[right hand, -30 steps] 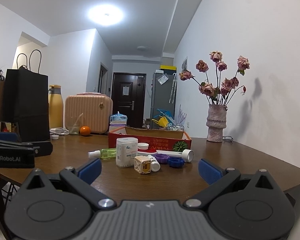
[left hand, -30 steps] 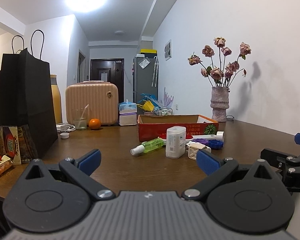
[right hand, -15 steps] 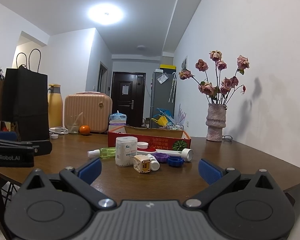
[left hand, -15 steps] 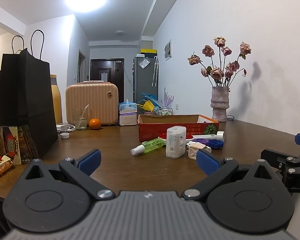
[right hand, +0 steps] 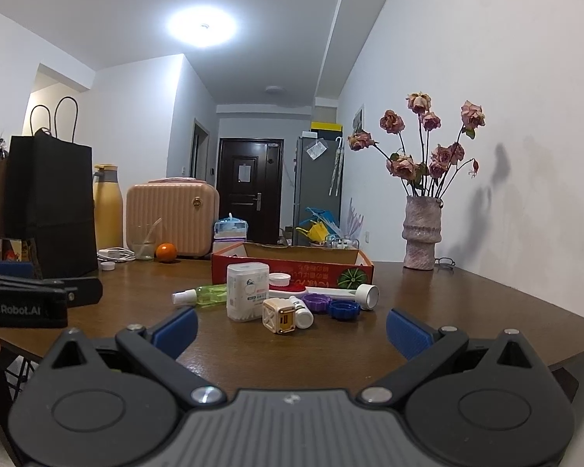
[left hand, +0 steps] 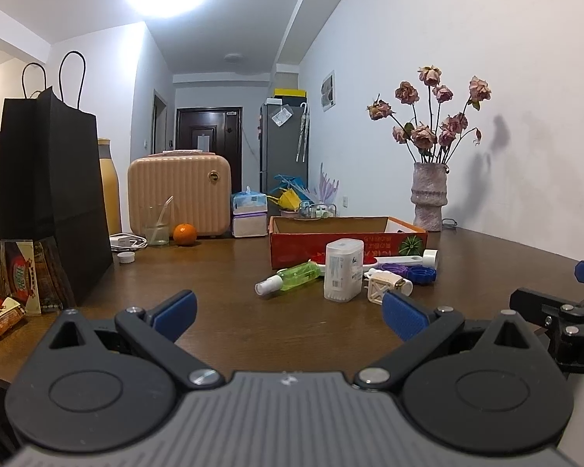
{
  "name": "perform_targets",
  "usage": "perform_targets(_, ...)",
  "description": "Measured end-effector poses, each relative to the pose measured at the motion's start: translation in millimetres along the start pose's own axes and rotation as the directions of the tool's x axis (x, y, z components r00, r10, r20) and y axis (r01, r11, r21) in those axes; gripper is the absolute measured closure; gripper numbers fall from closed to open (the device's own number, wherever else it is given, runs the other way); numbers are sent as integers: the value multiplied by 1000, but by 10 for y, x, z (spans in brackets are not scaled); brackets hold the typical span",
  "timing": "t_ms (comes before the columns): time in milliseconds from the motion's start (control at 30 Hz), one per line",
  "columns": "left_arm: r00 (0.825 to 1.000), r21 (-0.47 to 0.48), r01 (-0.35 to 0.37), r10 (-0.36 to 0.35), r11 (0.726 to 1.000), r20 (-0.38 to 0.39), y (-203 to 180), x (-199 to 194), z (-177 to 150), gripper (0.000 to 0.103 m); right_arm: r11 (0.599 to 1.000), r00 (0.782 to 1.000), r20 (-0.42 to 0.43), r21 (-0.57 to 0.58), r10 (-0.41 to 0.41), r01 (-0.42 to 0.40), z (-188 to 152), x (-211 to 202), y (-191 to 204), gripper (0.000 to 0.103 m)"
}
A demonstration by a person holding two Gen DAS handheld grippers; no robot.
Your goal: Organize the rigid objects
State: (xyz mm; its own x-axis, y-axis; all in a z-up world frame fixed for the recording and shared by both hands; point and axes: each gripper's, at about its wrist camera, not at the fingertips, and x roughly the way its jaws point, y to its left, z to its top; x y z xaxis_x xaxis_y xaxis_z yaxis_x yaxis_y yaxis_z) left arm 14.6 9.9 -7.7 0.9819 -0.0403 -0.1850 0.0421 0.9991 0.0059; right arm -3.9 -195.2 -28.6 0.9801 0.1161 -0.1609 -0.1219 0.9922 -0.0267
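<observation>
A red cardboard box (left hand: 346, 243) (right hand: 292, 268) stands open on the brown table. In front of it lie a white cotton-swab box (left hand: 342, 270) (right hand: 247, 292), a green spray bottle (left hand: 292, 275) (right hand: 202, 295), a cream cube charger (left hand: 381, 290) (right hand: 279, 316), a small white bottle (right hand: 303, 311), a purple lid (right hand: 317, 302), a blue cap (right hand: 344, 308) and a white tube (right hand: 342, 294). My left gripper (left hand: 288, 311) and right gripper (right hand: 292, 329) are both open and empty, held near the table's front edge, short of the cluster.
A black paper bag (left hand: 54, 194), snack packets (left hand: 4, 303), a yellow flask (right hand: 107, 206), a peach case (left hand: 179, 194), a glass (left hand: 155, 225), an orange (left hand: 185, 233) and tissue packs (left hand: 249, 214) stand left and behind. A vase of dried roses (left hand: 428, 194) is at the right.
</observation>
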Motion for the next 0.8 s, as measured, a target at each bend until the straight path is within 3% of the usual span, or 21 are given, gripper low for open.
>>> perform_targets(467,1000,-7,-2,1,1000,-29,26,82,22,0,1000,1000,7,-17,-14,15,-11,69,8,0)
perform_targets(667,995,13,-97,97,995,1,94,315,14,0,998,999,-7,-46,-35,34,-85,280,-48,0)
perform_targets(800,990,-68,-122,126,990,59,222,506,-41,0,999,998,-44,11,-33,34,-86,541,-235,0)
